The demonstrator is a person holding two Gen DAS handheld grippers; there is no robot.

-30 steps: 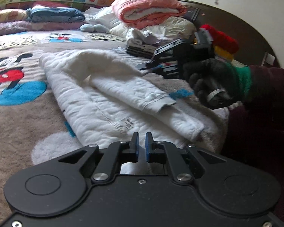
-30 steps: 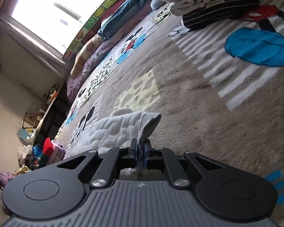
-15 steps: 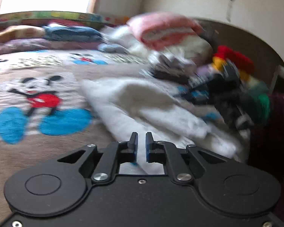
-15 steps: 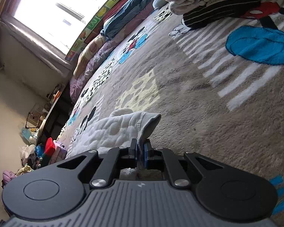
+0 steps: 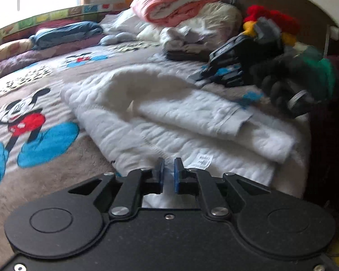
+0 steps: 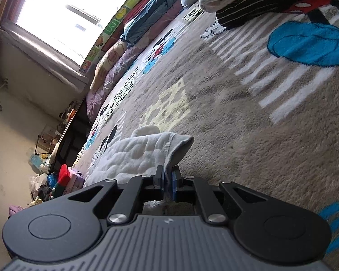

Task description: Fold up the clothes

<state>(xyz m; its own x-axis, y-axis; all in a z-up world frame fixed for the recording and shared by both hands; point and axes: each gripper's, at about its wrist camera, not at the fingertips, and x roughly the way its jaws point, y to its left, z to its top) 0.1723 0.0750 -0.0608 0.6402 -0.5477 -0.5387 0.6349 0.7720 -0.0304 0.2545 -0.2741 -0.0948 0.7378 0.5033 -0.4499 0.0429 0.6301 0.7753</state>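
Observation:
A white quilted garment (image 5: 174,117) lies partly folded on the Mickey Mouse blanket (image 5: 34,117), one sleeve laid across its top. My left gripper (image 5: 168,176) is shut on the garment's near hem, beside a small care label (image 5: 202,161). My right gripper (image 6: 168,180) is shut on a fold of the same white garment (image 6: 142,151) low over the blanket. The right gripper also shows in the left wrist view (image 5: 228,67), held by a black-gloved hand at the garment's far right edge.
A stack of folded clothes (image 5: 183,45), with a dark striped piece (image 6: 260,2), sits beyond the garment. Pink and white bedding (image 5: 180,2) is piled at the dark headboard. Rolled quilts (image 6: 128,52) line the window side. Clutter lies on the floor (image 6: 56,180).
The left wrist view swung sideways, blurred, then settled with the garment closer and more centred. The right gripper has barely moved and keeps its hold on the fold.

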